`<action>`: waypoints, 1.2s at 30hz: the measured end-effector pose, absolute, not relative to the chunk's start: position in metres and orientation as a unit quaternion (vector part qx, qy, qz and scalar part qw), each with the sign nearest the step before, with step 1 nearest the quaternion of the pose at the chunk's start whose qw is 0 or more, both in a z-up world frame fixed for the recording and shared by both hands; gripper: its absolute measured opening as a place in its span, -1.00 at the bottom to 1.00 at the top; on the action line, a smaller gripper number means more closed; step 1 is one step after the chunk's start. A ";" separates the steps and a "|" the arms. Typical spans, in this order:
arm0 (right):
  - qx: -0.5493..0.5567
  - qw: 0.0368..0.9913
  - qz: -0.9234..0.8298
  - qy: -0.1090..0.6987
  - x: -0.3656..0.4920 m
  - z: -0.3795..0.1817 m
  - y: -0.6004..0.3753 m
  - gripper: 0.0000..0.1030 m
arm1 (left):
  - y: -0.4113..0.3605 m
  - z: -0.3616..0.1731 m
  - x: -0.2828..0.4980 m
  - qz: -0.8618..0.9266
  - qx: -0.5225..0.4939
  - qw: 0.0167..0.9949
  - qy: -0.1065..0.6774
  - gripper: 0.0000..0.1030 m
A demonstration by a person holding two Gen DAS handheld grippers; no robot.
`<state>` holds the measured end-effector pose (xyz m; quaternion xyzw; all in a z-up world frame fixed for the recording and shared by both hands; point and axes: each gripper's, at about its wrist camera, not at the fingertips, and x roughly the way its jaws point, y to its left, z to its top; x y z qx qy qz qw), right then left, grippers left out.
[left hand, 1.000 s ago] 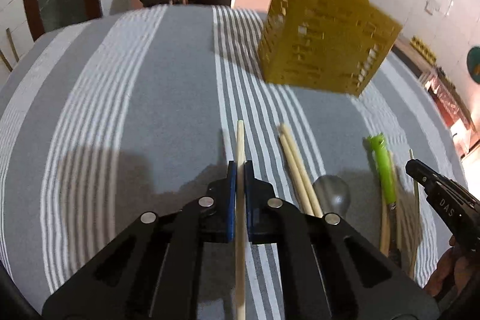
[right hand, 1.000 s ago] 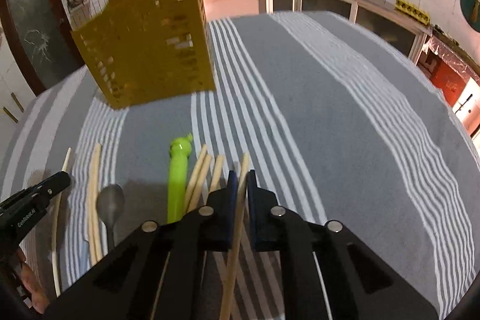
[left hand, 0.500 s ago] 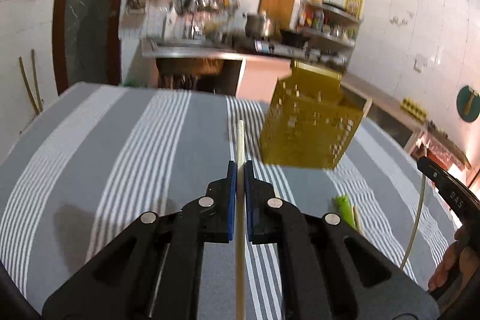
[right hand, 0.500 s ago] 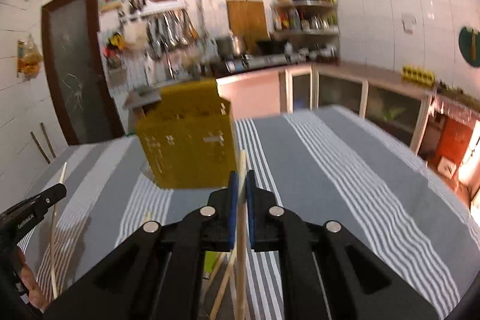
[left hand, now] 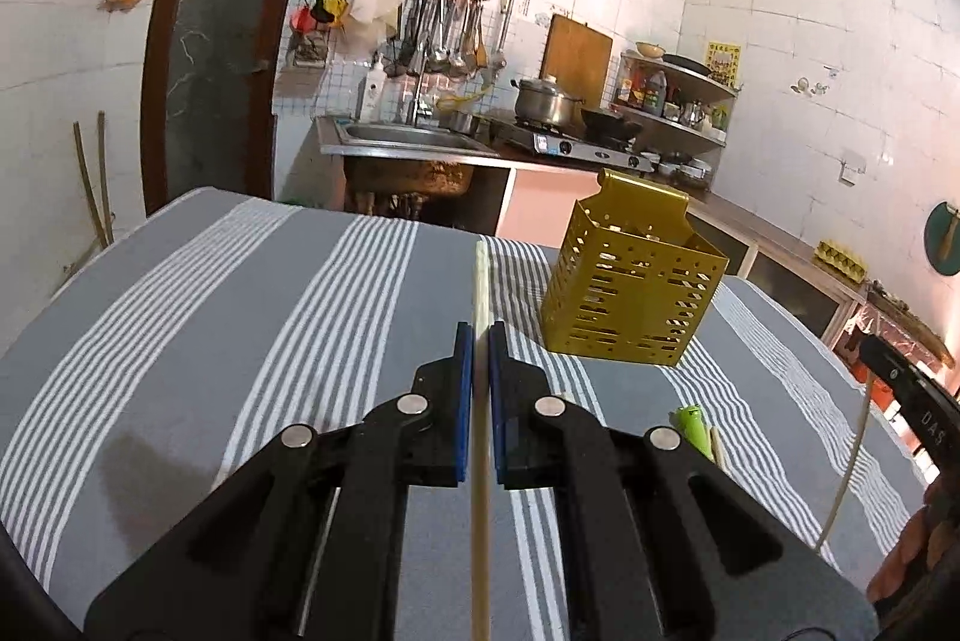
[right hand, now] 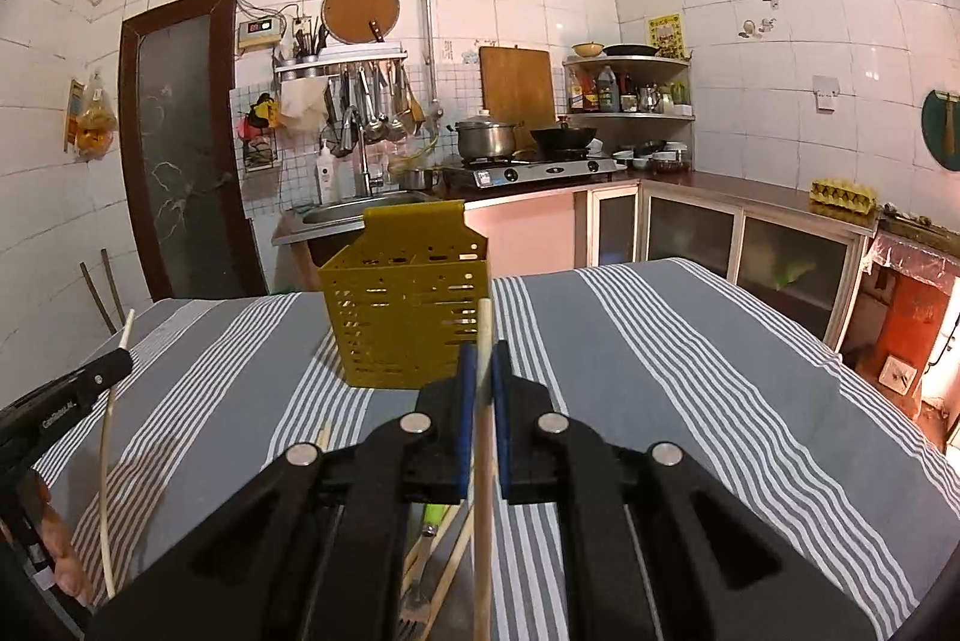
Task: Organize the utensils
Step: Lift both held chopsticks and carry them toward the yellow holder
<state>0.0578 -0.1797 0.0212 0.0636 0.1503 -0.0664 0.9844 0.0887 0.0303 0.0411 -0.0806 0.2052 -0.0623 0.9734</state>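
Note:
My left gripper (left hand: 480, 335) is shut on a wooden chopstick (left hand: 480, 281) and holds it lifted above the striped table, pointing forward. My right gripper (right hand: 485, 353) is shut on another wooden chopstick (right hand: 485, 323), also lifted. The yellow perforated utensil holder (left hand: 630, 293) stands upright on the cloth ahead and to the right of the left gripper; in the right wrist view the holder (right hand: 402, 323) is just ahead and slightly left. A green-handled utensil (left hand: 693, 422) and more chopsticks (right hand: 447, 551) lie on the cloth below the grippers.
The table has a grey and white striped cloth (left hand: 240, 317). Behind it are a sink (left hand: 408, 140), a stove with a pot (right hand: 486, 137) and cabinets. The right gripper shows at the right edge of the left wrist view (left hand: 906, 389).
Both grippers have risen from the table with their chopsticks and tilted up, so the views now look level across the table toward the holder and kitchen.

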 end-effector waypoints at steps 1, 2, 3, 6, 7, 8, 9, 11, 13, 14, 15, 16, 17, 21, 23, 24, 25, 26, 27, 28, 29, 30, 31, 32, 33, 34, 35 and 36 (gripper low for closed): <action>0.064 0.984 -0.067 0.150 0.056 0.021 -0.181 -0.88 | 0.032 0.041 0.088 -0.062 -0.081 0.974 0.204 -0.92; 0.064 0.984 -0.067 0.151 0.057 0.021 -0.182 -0.88 | 0.032 0.041 0.087 -0.063 -0.082 0.973 0.204 -0.92; 0.066 0.984 -0.068 0.149 0.055 0.022 -0.183 -0.88 | 0.033 0.041 0.085 -0.064 -0.086 0.973 0.205 -0.92; 0.067 0.985 -0.066 0.147 0.050 0.024 -0.181 -0.88 | 0.033 0.039 0.082 -0.068 -0.089 0.972 0.206 -0.92; 0.066 0.985 -0.066 0.146 0.049 0.025 -0.180 -0.88 | 0.031 0.039 0.081 -0.069 -0.086 0.972 0.206 -0.92; 0.064 0.985 -0.067 0.142 0.048 0.026 -0.180 -0.88 | 0.031 0.040 0.080 -0.070 -0.085 0.972 0.206 -0.92; 0.063 0.986 -0.067 0.140 0.047 0.026 -0.180 -0.88 | 0.030 0.040 0.080 -0.070 -0.083 0.973 0.204 -0.92; 0.066 0.986 -0.068 0.135 0.045 0.028 -0.181 -0.88 | 0.030 0.044 0.078 -0.070 -0.081 0.975 0.197 -0.92; 0.069 0.987 -0.068 0.129 0.044 0.032 -0.183 -0.88 | 0.030 0.048 0.076 -0.071 -0.081 0.976 0.190 -0.92; 0.071 0.987 -0.068 0.127 0.042 0.032 -0.185 -0.88 | 0.030 0.051 0.075 -0.071 -0.082 0.977 0.185 -0.92; 0.072 0.987 -0.068 0.125 0.041 0.034 -0.186 -0.88 | 0.030 0.054 0.074 -0.071 -0.082 0.977 0.181 -0.92; 0.073 0.988 -0.067 0.122 0.042 0.037 -0.188 -0.88 | 0.031 0.055 0.074 -0.071 -0.082 0.978 0.179 -0.92; 0.073 0.988 -0.067 0.120 0.042 0.038 -0.189 -0.88 | 0.031 0.058 0.074 -0.071 -0.083 0.978 0.176 -0.92; 0.071 0.989 -0.065 0.113 0.044 0.043 -0.191 -0.88 | 0.031 0.066 0.079 -0.071 -0.081 0.980 0.168 -0.92; 0.068 0.990 -0.065 0.106 0.045 0.046 -0.191 -0.88 | 0.030 0.070 0.081 -0.070 -0.080 0.981 0.164 -0.92; 0.067 0.990 -0.065 0.104 0.046 0.048 -0.192 -0.88 | 0.029 0.071 0.082 -0.070 -0.080 0.981 0.162 -0.92; 0.067 0.990 -0.065 0.102 0.048 0.050 -0.192 -0.88 | 0.029 0.073 0.084 -0.071 -0.081 0.981 0.160 -0.92; 0.067 0.991 -0.065 0.100 0.049 0.051 -0.193 -0.88 | 0.028 0.074 0.084 -0.072 -0.081 0.981 0.159 -0.92; 0.066 0.991 -0.065 0.098 0.049 0.052 -0.193 -0.88 | 0.027 0.076 0.085 -0.073 -0.082 0.981 0.159 -0.92; 0.064 0.991 -0.065 0.097 0.051 0.054 -0.194 -0.88 | 0.026 0.077 0.087 -0.075 -0.082 0.981 0.158 -0.92; 0.063 0.991 -0.066 0.095 0.052 0.055 -0.195 -0.88 | 0.025 0.079 0.088 -0.076 -0.082 0.981 0.157 -0.92; 0.063 0.991 -0.066 0.095 0.053 0.056 -0.196 -0.88 | 0.024 0.080 0.090 -0.077 -0.081 0.981 0.157 -0.92; 0.062 0.991 -0.066 0.095 0.055 0.058 -0.197 -0.88 | 0.022 0.082 0.092 -0.079 -0.080 0.981 0.156 -0.92; 0.061 0.991 -0.067 0.096 0.057 0.059 -0.198 -0.88 | 0.022 0.082 0.094 -0.081 -0.080 0.981 0.156 -0.92; 0.060 0.991 -0.067 0.097 0.060 0.060 -0.199 -0.88 | 0.020 0.083 0.096 -0.083 -0.080 0.981 0.156 -0.92; 0.060 0.991 -0.067 0.097 0.062 0.062 -0.199 -0.88 | 0.018 0.084 0.098 -0.086 -0.080 0.981 0.157 -0.92; 0.060 0.991 -0.067 0.098 0.065 0.063 -0.200 -0.88 | 0.016 0.085 0.100 -0.090 -0.078 0.980 0.157 -0.92; 0.060 0.991 -0.068 0.099 0.067 0.065 -0.202 -0.88 | 0.014 0.086 0.103 -0.092 -0.076 0.980 0.156 -0.92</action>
